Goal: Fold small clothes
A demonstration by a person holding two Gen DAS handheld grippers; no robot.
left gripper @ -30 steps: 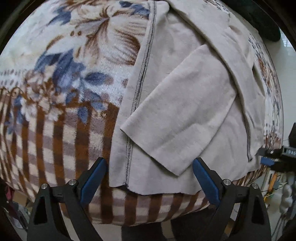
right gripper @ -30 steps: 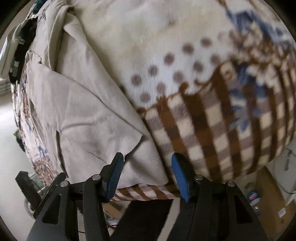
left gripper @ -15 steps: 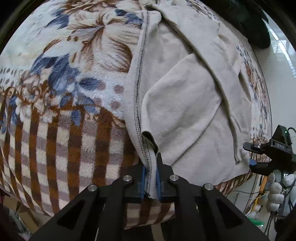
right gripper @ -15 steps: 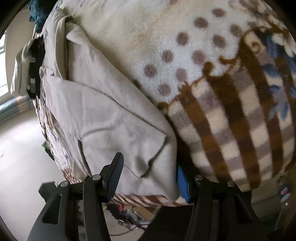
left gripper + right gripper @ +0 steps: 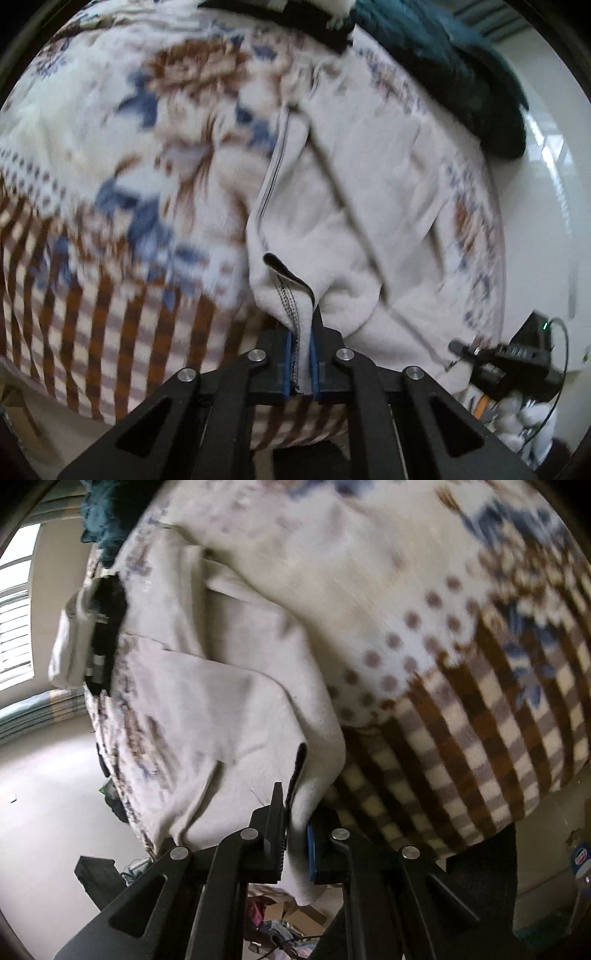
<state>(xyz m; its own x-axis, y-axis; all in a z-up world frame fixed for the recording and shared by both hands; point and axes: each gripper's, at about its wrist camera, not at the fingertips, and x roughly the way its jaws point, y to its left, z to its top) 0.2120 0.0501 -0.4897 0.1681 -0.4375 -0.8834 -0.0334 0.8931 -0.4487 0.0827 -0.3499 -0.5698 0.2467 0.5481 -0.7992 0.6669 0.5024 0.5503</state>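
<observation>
Fabric is now pinched in both tools: a second ago the left tool (image 5: 300, 360) and the right tool (image 5: 295, 834) stood wide over the near hem of the pale beige fleece garment (image 5: 354, 229), and now each is closed on a fold of it, the left on the stitched seam edge, the right on the garment's other near corner. The hem bunches upward between the blue pads, and both views are smeared, so I judge the lift has begun and the near edge is about to be carried over toward the far edge of the surface.

The garment lies on the brown-checked, blue-flowered fleece blanket (image 5: 110, 206) that covers the surface, with its near hem right at the near edge, where the blanket drops away. Along the far edge sit a dark teal knitted cloth (image 5: 461, 62) and a white and black striped folded piece (image 5: 88, 635), close to the garment's far end, so the fold has limited room there. The flowered and dotted stretches to either side of the garment carry nothing.
</observation>
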